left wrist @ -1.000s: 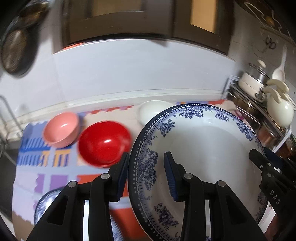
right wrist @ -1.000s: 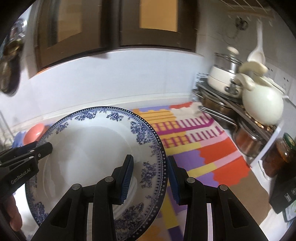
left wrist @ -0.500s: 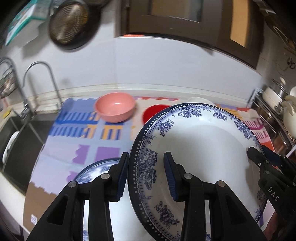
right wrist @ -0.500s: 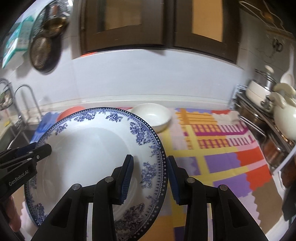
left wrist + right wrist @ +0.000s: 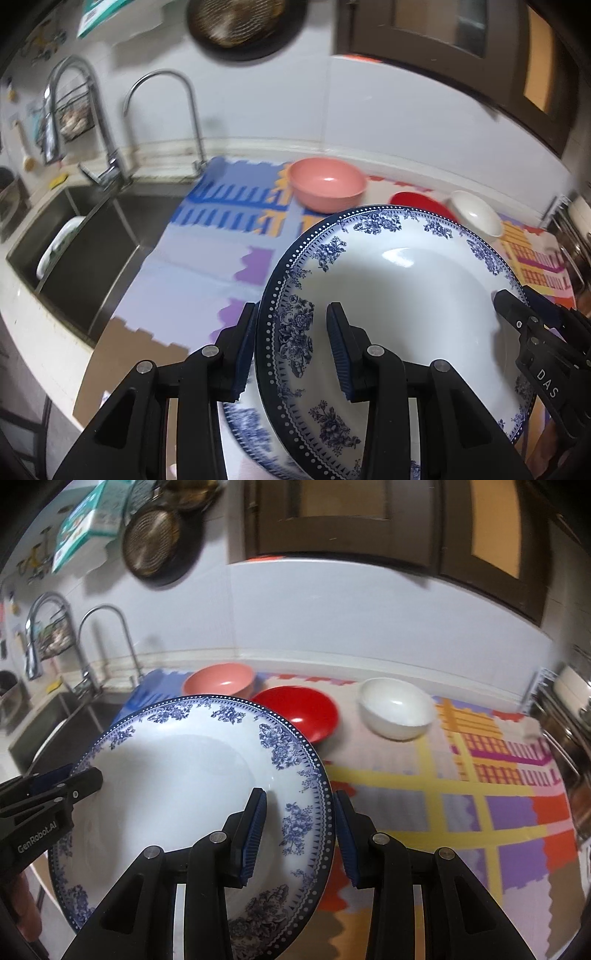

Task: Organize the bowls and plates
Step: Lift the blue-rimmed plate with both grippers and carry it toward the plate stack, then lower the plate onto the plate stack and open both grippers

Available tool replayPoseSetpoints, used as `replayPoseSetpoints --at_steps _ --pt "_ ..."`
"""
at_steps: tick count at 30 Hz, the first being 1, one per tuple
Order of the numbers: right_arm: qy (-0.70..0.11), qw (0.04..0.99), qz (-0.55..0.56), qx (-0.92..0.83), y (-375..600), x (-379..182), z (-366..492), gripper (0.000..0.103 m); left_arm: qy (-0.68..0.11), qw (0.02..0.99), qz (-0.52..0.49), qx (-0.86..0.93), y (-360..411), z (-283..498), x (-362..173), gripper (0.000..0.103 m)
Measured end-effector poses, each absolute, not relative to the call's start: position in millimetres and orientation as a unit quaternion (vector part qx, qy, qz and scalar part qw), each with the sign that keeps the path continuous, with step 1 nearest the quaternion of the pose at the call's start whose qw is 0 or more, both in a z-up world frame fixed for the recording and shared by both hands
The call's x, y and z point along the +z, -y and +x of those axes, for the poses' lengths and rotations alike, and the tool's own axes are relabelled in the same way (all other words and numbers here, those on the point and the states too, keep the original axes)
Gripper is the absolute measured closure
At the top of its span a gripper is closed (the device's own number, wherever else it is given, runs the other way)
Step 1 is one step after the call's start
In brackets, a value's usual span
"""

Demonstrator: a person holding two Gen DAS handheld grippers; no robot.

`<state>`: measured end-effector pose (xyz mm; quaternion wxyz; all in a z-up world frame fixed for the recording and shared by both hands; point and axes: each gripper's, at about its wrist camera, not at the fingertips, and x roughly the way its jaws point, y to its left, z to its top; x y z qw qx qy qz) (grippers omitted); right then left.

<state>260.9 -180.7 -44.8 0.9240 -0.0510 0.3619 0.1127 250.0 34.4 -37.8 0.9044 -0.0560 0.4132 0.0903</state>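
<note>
A large blue-and-white floral plate is held in the air by both grippers, one on each side of its rim. My left gripper is shut on its left rim; my right gripper is shut on its right rim. A second blue-patterned plate lies just below the held one. A pink bowl, a red bowl and a white bowl stand in a row on the colourful mat near the wall.
A steel sink with two taps lies at the left. A pan hangs on the wall. Pots on a rack stand at the far right. The patterned mat covers the counter.
Both grippers have carried the plate to the left, toward the sink. The sink and taps have come into view and the bowls have shifted right in both views.
</note>
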Motion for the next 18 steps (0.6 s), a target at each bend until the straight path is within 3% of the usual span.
replayPoseSetpoints --at_steps 18 --pt "-0.428 0.885 -0.084 0.163 125.9 -99.1 274.8 0.065 -0.473 0.867 -0.084 0.137 -72.1 245.1 -96.2 0.066"
